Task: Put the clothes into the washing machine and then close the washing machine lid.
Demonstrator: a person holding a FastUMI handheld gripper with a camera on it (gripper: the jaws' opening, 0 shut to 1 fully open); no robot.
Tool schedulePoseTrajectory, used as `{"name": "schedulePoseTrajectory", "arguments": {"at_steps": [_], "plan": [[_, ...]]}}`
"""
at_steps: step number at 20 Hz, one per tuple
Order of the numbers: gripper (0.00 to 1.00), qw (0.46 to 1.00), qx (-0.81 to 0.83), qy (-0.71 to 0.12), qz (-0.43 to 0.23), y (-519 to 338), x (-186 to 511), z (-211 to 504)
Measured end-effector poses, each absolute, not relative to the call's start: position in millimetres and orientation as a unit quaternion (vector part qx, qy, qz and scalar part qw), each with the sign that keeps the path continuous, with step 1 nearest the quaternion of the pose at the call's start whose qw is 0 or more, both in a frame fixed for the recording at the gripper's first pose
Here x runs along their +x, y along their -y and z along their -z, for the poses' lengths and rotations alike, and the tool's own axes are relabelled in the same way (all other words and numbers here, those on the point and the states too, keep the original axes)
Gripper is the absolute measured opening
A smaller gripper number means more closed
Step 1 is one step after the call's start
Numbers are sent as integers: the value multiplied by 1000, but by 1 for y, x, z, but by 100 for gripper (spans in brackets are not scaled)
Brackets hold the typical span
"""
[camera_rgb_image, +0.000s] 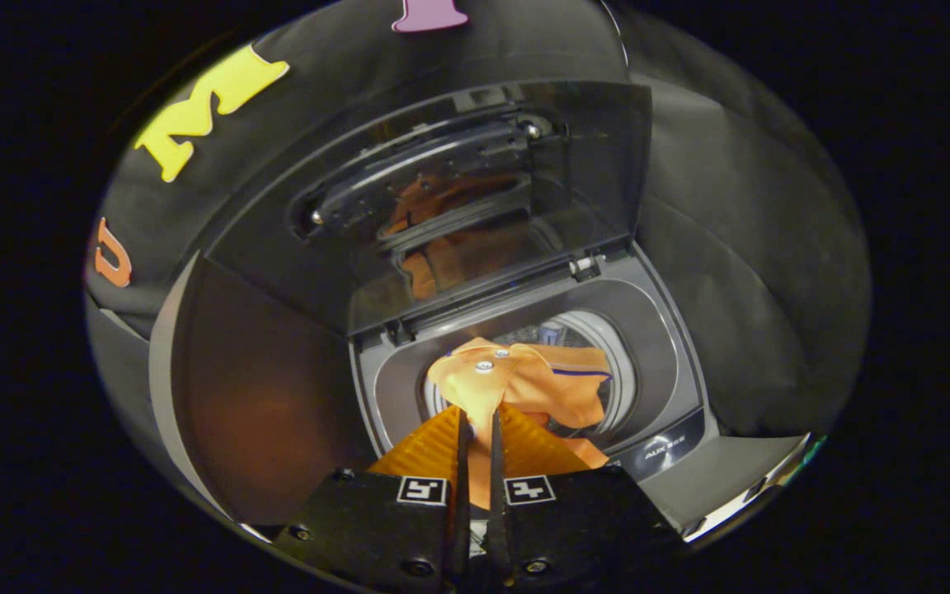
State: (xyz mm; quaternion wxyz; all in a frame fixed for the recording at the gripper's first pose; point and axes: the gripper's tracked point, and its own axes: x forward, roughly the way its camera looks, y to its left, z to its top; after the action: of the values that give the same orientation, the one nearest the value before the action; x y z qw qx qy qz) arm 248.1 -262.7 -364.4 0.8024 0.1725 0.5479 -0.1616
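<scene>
Tongs (pixel 476 422) clamped on orange garment (pixel 516 384) above open drum mouth (pixel 619 363), raised lid (pixel 458 206) well behind.

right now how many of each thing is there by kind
garment, orange, pinched between the shut fingers above the drum: 1
washer: 1
lid, raised: 1
total: 3

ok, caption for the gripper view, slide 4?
Gripper fingers shut on an orange garment, held over the washing machine's drum opening, lid raised.
</scene>
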Motion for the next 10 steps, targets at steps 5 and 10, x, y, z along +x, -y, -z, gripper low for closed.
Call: {"name": "schedulePoseTrajectory", "arguments": {"at_steps": [5,10], "plan": [[16,789,163,-569,164,260,246,379],[18,780,137,-590,158,264,248,384]]}}
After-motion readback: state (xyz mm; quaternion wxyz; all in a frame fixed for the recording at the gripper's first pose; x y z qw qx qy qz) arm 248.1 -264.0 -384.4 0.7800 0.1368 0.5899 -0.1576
